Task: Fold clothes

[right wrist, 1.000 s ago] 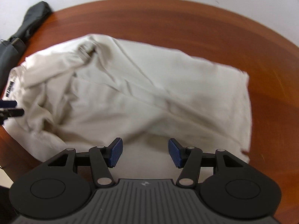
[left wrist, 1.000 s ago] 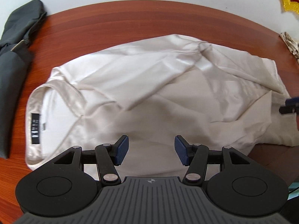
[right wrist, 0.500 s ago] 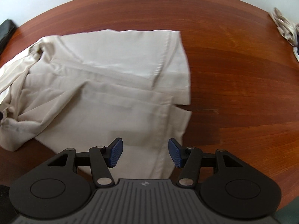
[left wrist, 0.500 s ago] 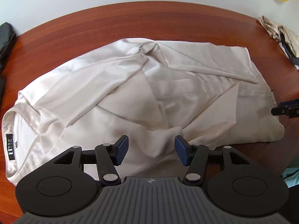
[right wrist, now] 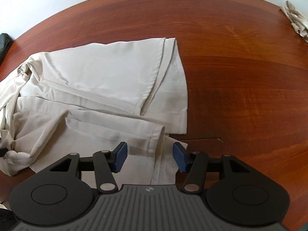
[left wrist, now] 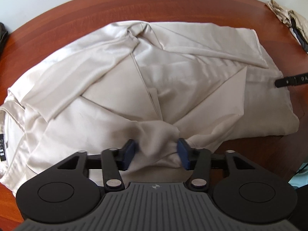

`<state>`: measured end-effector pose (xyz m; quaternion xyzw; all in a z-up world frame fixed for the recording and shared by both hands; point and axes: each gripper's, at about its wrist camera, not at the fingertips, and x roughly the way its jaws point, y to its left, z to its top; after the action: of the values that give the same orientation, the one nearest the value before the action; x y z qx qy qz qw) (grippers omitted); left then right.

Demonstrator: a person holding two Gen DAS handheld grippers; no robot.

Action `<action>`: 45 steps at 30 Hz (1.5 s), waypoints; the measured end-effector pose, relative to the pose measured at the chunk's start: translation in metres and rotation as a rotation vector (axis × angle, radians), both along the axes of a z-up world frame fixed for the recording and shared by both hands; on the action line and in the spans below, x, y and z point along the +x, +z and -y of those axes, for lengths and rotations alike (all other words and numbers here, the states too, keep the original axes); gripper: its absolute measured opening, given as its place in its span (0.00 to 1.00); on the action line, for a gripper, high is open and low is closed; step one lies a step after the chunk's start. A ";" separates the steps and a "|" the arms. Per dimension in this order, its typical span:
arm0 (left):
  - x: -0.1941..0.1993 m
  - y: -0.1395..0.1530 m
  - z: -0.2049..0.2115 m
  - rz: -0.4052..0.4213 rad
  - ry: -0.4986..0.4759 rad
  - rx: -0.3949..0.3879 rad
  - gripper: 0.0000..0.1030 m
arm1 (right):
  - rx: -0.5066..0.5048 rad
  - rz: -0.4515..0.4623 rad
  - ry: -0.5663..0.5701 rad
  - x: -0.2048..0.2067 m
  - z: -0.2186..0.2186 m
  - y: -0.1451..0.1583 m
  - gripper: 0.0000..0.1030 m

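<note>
The cream shirt (left wrist: 134,88) lies crumpled on the brown table (left wrist: 96,13), its long axis running left to right in the left wrist view, collar end at the left edge and hem end at the right. The collar and its black label (left wrist: 2,150) are cut off by the frame edge, and the print on the label is too small to read. Folds hide most of the sleeves.

The left gripper (left wrist: 156,151) has just been closing; a bunch of fabric from the shirt's near edge stands gathered between its blue pads (left wrist: 128,154), which press on it from both sides. That part of the picture is slightly blurred.

The right gripper (right wrist: 149,156) has also just been closing. In its own view the jaws stand apart over the shirt's hem corner (right wrist: 157,132), the cloth lying flat between the pads without being pinched.

A beige cloth bundle (left wrist: 284,15) sits at the table's far right, partly cut off.
</note>
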<state>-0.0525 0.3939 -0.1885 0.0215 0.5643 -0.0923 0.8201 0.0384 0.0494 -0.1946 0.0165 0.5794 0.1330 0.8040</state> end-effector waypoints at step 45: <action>-0.071 0.038 -0.068 0.063 0.014 -0.045 0.52 | -0.071 0.040 -0.093 -0.148 0.047 0.033 0.04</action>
<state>-0.1233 0.4621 -0.1505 0.0021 0.5359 -0.0986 0.8385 -0.1093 0.0025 -0.1620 0.0120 0.5663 0.0751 0.8207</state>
